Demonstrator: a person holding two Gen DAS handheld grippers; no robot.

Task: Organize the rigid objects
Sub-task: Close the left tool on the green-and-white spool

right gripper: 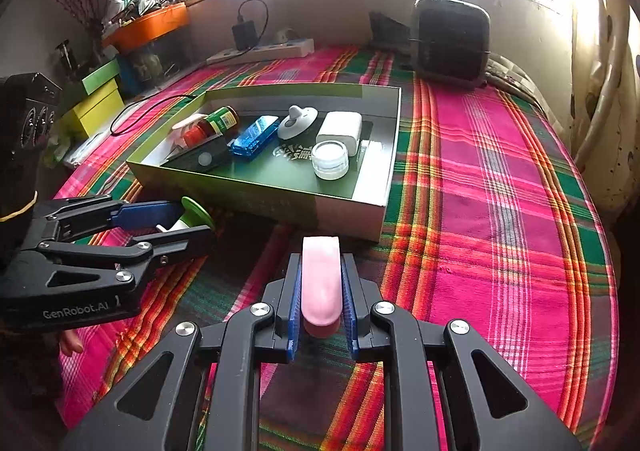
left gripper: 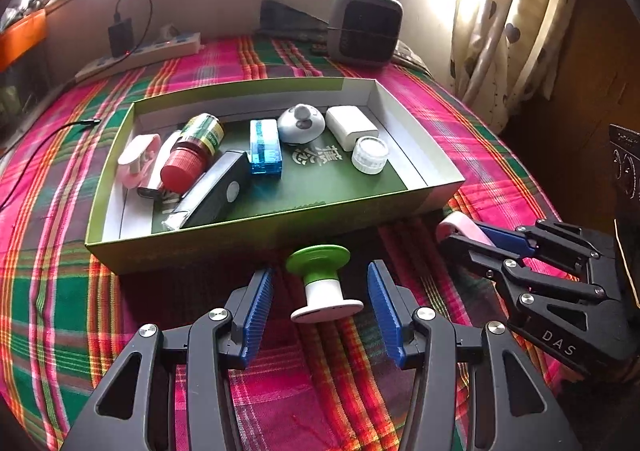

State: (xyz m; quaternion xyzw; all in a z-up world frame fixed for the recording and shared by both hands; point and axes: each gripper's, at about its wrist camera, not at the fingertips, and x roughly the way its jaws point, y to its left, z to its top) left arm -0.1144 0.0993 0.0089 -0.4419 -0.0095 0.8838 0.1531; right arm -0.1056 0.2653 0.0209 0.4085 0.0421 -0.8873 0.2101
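Spool (left gripper: 323, 283) lies between spread left fingers (left gripper: 256, 311); right fingers (right gripper: 295, 307) pinch pink case (right gripper: 321, 283).

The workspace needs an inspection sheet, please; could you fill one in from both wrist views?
Surface: plaid cloth, pink, green and orange.
Job's things: green box holds a red-capped bottle, blue case, black device, grey knob, white block and clear jar; green-and-white spool lies outside on the cloth.
Clutter: heater, orange planter.
Grippers: left gripper open around the spool; right gripper shut on pink object.
Cables: black cable on the cloth; power strip with charger.
Surroundings: windows, curtain.
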